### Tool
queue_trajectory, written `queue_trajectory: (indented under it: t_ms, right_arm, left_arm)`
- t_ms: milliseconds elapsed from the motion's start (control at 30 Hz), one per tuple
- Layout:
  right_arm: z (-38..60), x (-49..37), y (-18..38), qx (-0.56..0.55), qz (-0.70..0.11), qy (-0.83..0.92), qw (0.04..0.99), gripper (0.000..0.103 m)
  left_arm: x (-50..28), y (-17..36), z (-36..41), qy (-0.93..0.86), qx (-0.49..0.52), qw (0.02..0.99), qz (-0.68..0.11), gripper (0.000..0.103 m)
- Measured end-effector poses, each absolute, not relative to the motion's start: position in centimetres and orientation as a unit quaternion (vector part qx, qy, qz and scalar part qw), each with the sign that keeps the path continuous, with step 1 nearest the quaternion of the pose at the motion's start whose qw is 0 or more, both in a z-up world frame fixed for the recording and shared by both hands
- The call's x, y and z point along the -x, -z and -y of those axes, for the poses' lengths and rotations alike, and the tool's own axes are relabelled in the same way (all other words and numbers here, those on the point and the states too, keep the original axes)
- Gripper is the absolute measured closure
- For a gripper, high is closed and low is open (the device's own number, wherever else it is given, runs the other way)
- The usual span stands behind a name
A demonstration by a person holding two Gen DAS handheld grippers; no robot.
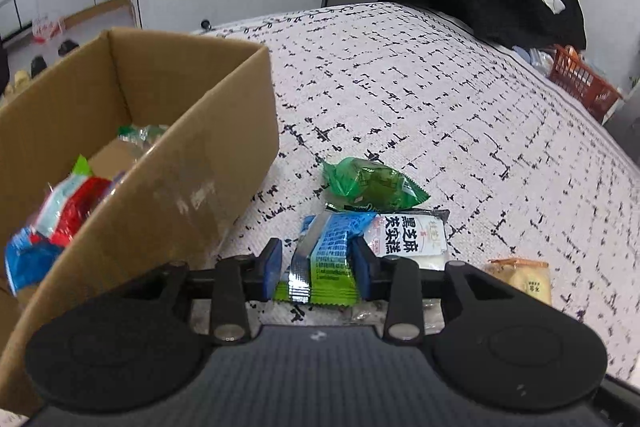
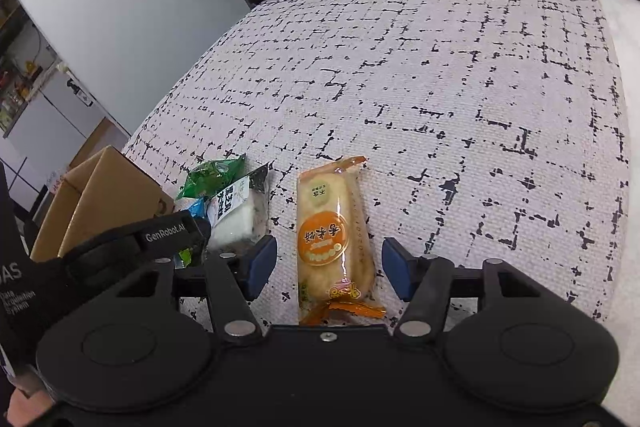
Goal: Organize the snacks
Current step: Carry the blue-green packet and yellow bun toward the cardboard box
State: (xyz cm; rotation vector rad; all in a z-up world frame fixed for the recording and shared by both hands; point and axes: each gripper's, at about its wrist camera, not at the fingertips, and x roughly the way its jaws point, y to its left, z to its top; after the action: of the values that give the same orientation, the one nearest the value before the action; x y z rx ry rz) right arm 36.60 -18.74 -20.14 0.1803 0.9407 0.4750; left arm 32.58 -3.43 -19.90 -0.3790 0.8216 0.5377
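Inside cardboard box (image 1: 132, 163): snack packets (image 1: 60, 215); left gripper (image 1: 318, 261) pinches blue-green packet (image 1: 330, 251), right gripper (image 2: 328, 267) spread

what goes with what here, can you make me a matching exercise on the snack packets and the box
Things:
1. orange clear-wrapped rice cracker packet
2. blue and green foil snack packet
3. brown cardboard box
4. crinkled green plastic packet

Places:
A. holds several snacks
B. between the right gripper's open jaws
C. lying free beyond the white packet
D. between the left gripper's jaws

Pairs: 1-B, 2-D, 3-A, 4-C
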Motion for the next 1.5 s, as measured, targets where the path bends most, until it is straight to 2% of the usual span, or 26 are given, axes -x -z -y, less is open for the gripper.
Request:
queue_trajectory:
  t_ms: [200, 267, 300, 400, 700, 967, 1500]
  right_arm:
    - [17.9, -36.4, 20.2, -0.050, -0.446, -0.225, 0.865, 0.046]
    - [17.6, -36.1, 20.1, -0.032, -0.444, -0.216, 0.869, 0.055]
    - [17.4, -36.0, 20.2, -0.021, -0.444, -0.213, 0.870, 0.063]
    - [17.8, -36.0, 20.0, -0.029, -0.448, -0.217, 0.867, 0.067]
    - [17.5, -34.1, 16.9, -0.020, -0.427, -0.215, 0.878, 0.067]
    - [16.7, -32.1, 13.0, -0.028, -0.393, -0.228, 0.890, 0.067]
    - [11.2, -29.6, 8.2, -0.020, -0.359, -0.271, 0.893, 0.067]
  left_arm:
    - [-31.9, 19.5, 2.8, -0.245, 0.210, 0.859, -0.398, 0.073]
    - [-31.3, 19.1, 2.8, -0.242, 0.212, 0.860, -0.396, 0.074]
    - [-31.1, 18.9, 2.9, -0.239, 0.211, 0.862, -0.394, 0.074]
    - [-30.3, 18.2, 3.0, -0.229, 0.217, 0.863, -0.395, 0.074]
    - [-27.7, 15.4, 3.3, -0.194, 0.224, 0.875, -0.382, 0.074]
    - [-26.0, 11.4, 2.7, -0.172, 0.244, 0.892, -0.340, 0.074]
    - [-22.6, 7.1, -2.4, -0.183, 0.253, 0.904, -0.293, 0.074]
